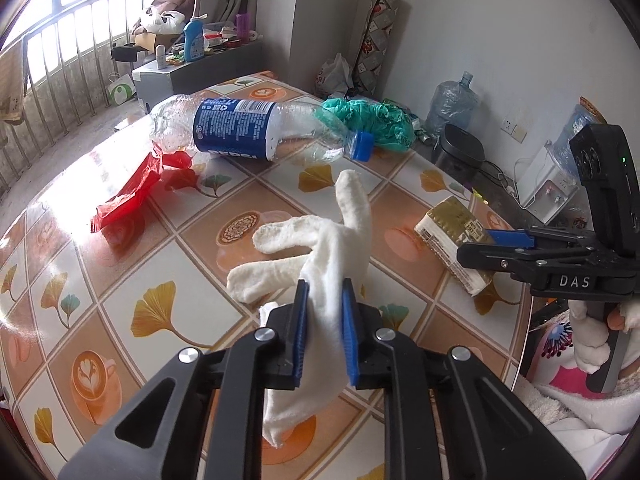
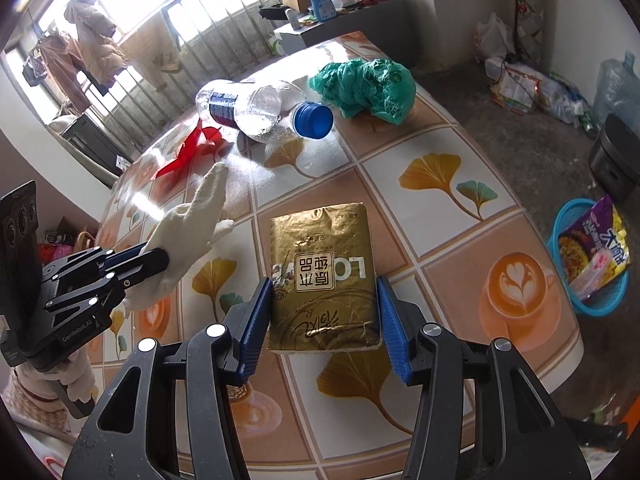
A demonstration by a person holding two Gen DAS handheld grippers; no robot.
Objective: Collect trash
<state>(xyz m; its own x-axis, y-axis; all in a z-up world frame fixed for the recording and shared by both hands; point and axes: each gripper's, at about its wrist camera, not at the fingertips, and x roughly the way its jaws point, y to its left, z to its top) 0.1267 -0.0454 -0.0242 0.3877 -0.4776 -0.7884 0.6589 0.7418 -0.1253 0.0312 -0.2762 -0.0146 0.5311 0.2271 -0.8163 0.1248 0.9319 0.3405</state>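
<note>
My left gripper (image 1: 324, 300) is shut on a white cloth glove (image 1: 320, 248) and holds it above the table; the glove also shows in the right wrist view (image 2: 188, 232). My right gripper (image 2: 324, 300) straddles a gold tissue pack (image 2: 324, 276) lying on the table, jaws at both sides of it; contact is not clear. The pack also shows in the left wrist view (image 1: 452, 236). An empty Pepsi bottle (image 1: 256, 128), a crumpled green plastic bag (image 1: 372, 120) and a red wrapper (image 1: 128, 192) lie further back on the table.
A blue basket (image 2: 588, 260) holding a noodle packet stands on the floor right of the table's edge (image 2: 560, 364). A black bin (image 1: 460, 152) and water jugs stand by the wall. A railing and cluttered cabinet are behind the table.
</note>
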